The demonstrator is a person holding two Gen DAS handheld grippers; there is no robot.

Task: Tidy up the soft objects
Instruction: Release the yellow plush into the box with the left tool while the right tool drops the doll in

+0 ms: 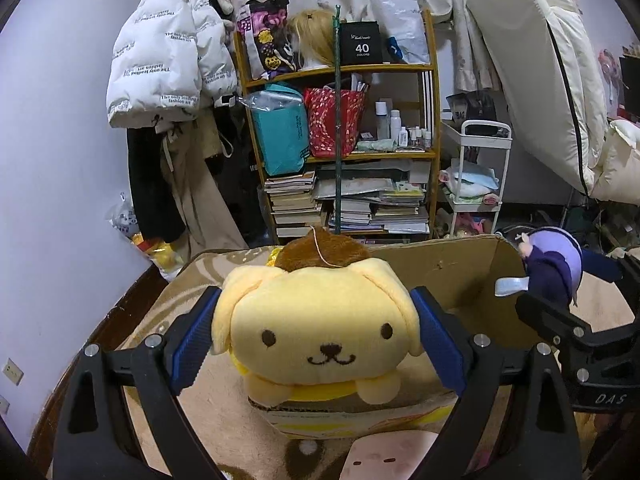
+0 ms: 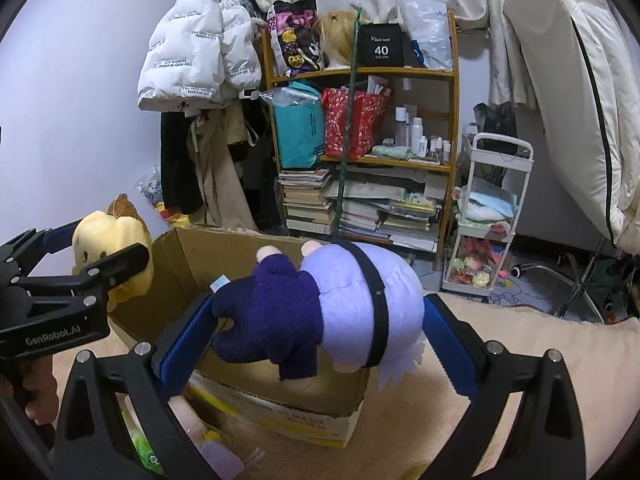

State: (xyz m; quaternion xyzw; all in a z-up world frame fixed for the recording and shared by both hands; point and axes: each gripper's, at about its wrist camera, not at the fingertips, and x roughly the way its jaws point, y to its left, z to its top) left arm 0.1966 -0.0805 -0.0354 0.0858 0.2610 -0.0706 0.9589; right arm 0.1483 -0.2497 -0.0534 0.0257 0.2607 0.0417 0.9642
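My left gripper (image 1: 316,336) is shut on a yellow dog plush with a brown cap (image 1: 320,320), held above the near corner of an open cardboard box (image 1: 452,276). The plush also shows in the right wrist view (image 2: 112,248) at left, with the left gripper (image 2: 80,276). My right gripper (image 2: 316,324) is shut on a lavender and dark purple plush doll (image 2: 320,304), held over the box (image 2: 224,256). That doll (image 1: 556,264) and the right gripper (image 1: 580,320) show at right in the left wrist view.
The box sits on a beige patterned blanket (image 1: 168,312). A wooden bookshelf (image 1: 340,132) full of bags and books stands behind, with a white trolley (image 2: 492,216) and hanging coats (image 1: 168,64). Small soft items (image 2: 208,440) lie near the box front.
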